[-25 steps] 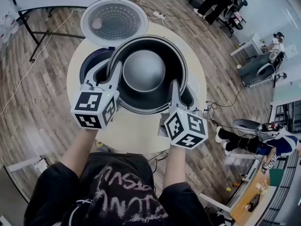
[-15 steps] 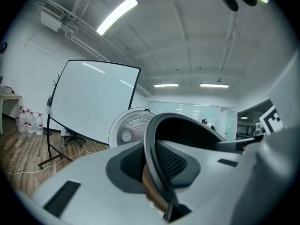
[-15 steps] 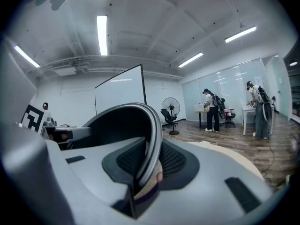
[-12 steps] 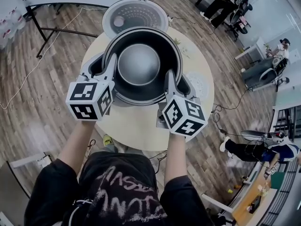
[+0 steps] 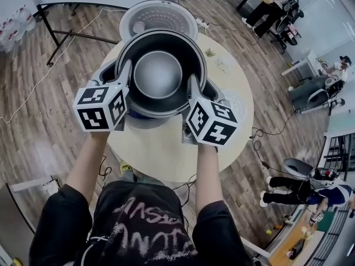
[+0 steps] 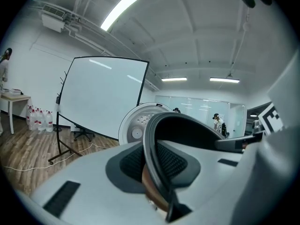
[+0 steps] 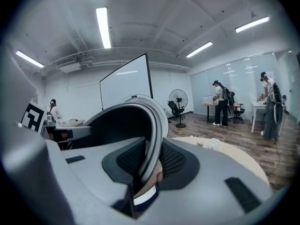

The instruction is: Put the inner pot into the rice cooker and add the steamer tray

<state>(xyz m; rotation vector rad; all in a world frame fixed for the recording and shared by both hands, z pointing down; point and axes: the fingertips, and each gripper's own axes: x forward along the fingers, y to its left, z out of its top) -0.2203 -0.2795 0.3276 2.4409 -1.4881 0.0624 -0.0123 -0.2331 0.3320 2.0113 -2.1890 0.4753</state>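
The dark inner pot (image 5: 160,73) hangs over the rice cooker (image 5: 140,119), which stands on the round table with its lid (image 5: 158,16) swung up at the far side. My left gripper (image 5: 126,73) is shut on the pot's left rim and my right gripper (image 5: 194,88) on its right rim. In the left gripper view the pot's rim (image 6: 152,144) runs between the pads of the left gripper (image 6: 157,172). The right gripper view shows the rim (image 7: 157,135) clamped the same way by the right gripper (image 7: 147,168). I cannot make out the steamer tray for certain.
The cream round table (image 5: 166,148) has bare top in front of the cooker. A pale patterned flat thing (image 5: 236,101) lies at its right edge. A whiteboard stand (image 5: 61,15) is at the far left, and people sit at desks at the far right.
Both grippers have carried the pot leftward, from beside the cooker's dark opening to over it. The opening that showed at the pot's left is now almost covered.
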